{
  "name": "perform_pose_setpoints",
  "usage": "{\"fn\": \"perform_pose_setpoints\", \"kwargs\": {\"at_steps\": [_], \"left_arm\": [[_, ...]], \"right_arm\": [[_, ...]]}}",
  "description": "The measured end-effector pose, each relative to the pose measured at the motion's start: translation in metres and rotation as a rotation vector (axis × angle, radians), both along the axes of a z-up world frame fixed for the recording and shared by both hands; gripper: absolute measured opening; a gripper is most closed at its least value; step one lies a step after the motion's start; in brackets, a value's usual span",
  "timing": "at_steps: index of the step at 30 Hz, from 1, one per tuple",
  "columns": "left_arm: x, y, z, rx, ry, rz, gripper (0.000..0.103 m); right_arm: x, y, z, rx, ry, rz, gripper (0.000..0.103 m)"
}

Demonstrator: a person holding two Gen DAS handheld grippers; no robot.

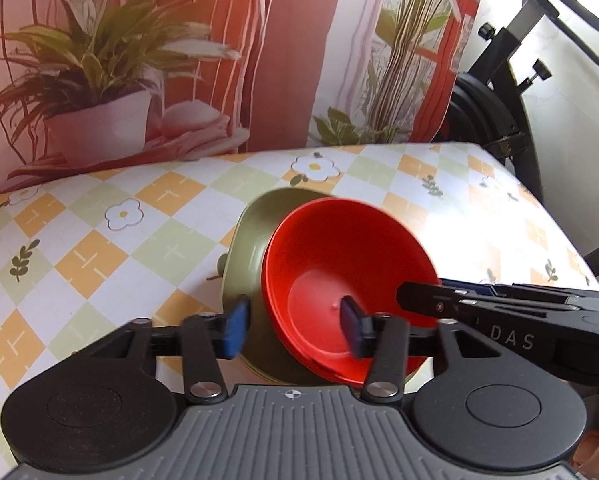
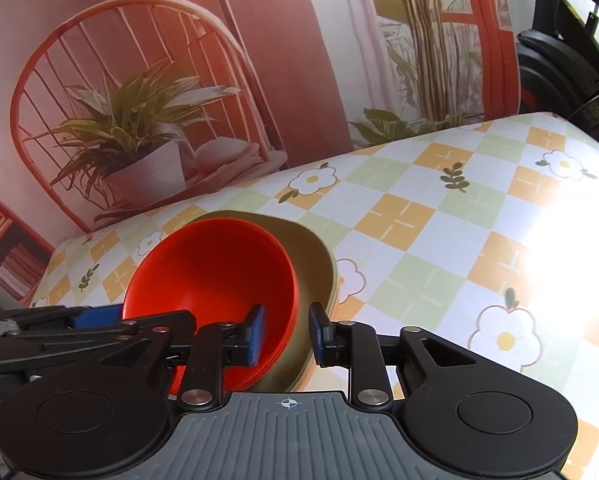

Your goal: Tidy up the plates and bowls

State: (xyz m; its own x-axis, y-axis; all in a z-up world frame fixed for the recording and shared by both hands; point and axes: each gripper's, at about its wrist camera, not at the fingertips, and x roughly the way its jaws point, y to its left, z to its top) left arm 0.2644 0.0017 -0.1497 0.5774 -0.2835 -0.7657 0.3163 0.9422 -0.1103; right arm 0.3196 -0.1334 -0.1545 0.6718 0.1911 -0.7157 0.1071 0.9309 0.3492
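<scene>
A red bowl (image 1: 339, 256) sits nested in a green plate (image 1: 245, 248) on the checked tablecloth. Layered rims show at the stack's near edge. My left gripper (image 1: 295, 330) stands open astride the stack's left rim, with one blue pad outside the plate and the other over the bowl's inside. My right gripper (image 2: 287, 334) is shut on the right rim of the red bowl (image 2: 215, 268) and the green plate (image 2: 313, 260), one pad inside the bowl and one outside the plate. Each gripper's black finger reaches into the other's view.
The table (image 1: 99, 240) carries an orange, green and white flower-print cloth. A printed backdrop of plants (image 1: 99, 80) stands along its far edge. A black exercise machine (image 1: 499, 92) stands past the table's right corner. Bright glare covers the table's right side (image 2: 559, 240).
</scene>
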Motion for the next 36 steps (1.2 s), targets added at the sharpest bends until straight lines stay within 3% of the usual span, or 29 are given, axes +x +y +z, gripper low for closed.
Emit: {"fn": "perform_pose_setpoints", "kwargs": {"at_steps": [5, 9, 16, 19, 30, 36], "left_arm": [[-0.009, -0.003, 0.017, 0.025, -0.033, 0.004, 0.060], [-0.021, -0.002, 0.034, 0.017, -0.068, 0.020, 0.066], [-0.050, -0.003, 0.066, 0.024, -0.137, 0.034, 0.072], [-0.066, -0.003, 0.082, 0.036, -0.181, 0.053, 0.079], [-0.139, 0.005, 0.150, 0.029, -0.361, 0.157, 0.084], [-0.181, 0.006, 0.184, 0.059, -0.439, 0.224, 0.087]], "right_arm": [[-0.009, -0.005, 0.015, -0.019, -0.025, -0.011, 0.033], [-0.019, -0.007, 0.031, -0.047, -0.056, -0.010, 0.050], [-0.043, -0.009, 0.064, -0.077, -0.119, -0.003, 0.064], [-0.057, -0.010, 0.080, -0.087, -0.148, 0.001, 0.071], [-0.123, -0.002, 0.150, -0.158, -0.306, 0.050, 0.101], [-0.163, 0.001, 0.187, -0.197, -0.386, 0.032, 0.103]]}}
